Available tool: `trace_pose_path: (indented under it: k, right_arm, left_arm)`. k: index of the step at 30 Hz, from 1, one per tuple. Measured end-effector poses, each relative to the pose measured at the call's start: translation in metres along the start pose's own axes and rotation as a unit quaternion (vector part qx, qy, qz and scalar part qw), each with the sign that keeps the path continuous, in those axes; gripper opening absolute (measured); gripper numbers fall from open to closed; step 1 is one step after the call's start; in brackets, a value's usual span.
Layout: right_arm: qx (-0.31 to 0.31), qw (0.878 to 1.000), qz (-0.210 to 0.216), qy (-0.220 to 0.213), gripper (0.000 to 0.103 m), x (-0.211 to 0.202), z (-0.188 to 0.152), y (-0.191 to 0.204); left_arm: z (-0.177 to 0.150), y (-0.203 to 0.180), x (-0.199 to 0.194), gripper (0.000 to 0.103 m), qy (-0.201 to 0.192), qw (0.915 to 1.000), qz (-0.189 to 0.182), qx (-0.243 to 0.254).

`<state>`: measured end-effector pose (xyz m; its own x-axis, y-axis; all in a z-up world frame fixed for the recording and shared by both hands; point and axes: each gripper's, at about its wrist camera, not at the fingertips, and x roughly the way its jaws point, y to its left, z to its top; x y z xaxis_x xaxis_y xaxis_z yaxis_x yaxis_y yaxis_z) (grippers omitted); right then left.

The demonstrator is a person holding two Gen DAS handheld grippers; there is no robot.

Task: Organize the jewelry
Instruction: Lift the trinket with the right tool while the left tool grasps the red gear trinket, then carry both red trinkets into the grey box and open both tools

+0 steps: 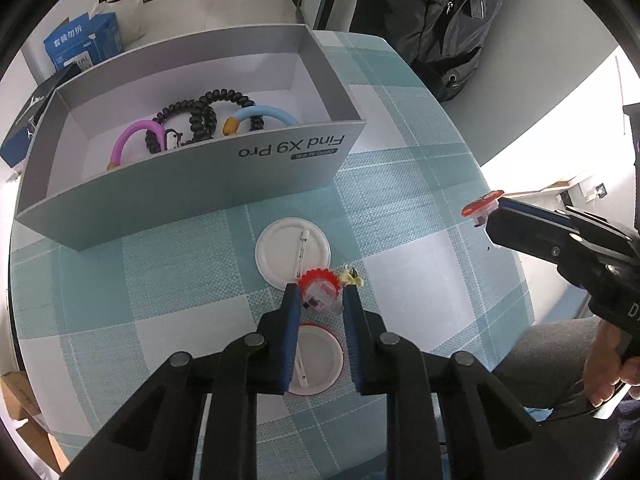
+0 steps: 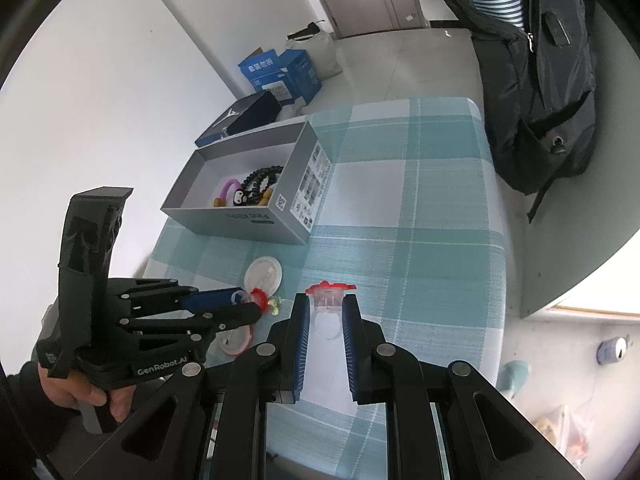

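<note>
Checked tablecloth [image 1: 400, 200] | grey box [image 1: 200, 184] | white wall [image 2: 100, 80] | black backpack [image 2: 540, 100]

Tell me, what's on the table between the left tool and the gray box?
A white round badge lies there, pin side up, between the left tool holding a red ring and the gray box. The left wrist view shows it best.

grey open box [image 1: 280, 160]: black coil ties [image 1: 208, 114], pink loop [image 1: 134, 136], blue loop [image 1: 264, 114] inside. two white pin badges [image 1: 293, 252] [image 1: 316, 364], backs up, on table. red-topped clear rings: one [image 1: 322, 290] between left fingers, one [image 2: 330, 294] between right fingers. small yellow charm [image 1: 352, 278] beside.
</note>
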<state>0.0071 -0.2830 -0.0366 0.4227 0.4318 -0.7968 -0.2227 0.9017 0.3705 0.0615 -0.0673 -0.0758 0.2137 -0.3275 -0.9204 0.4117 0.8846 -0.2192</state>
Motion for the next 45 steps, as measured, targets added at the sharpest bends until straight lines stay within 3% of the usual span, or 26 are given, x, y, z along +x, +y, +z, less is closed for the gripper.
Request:
trace_pose_path:
  k: [14,27,37,45]
  right_arm:
    - [0.005,1.000,0.006,-0.006,0.015,0.002,0.003,0.005]
    - [0.021,0.999,0.027,-0.031,0.015,-0.003,0.012,0.016]
    - [0.027,0.997,0.050,-0.059,0.015,-0.009,0.026,0.036]
    - [0.068,0.992,0.080,-0.073,0.016,0.002,0.055,0.045]
  left_arm:
    - [-0.006,0.007,-0.010,0.014,-0.016,0.9998,-0.002,-0.006]
    - [-0.015,0.013,-0.053,0.014,-0.067,0.9974,-0.021,-0.017]
    - [-0.008,0.026,-0.091,0.014,-0.120,0.9900,-0.045,-0.059]
    - [0.013,0.044,-0.113,0.014,-0.163,0.9814,-0.052,-0.088]
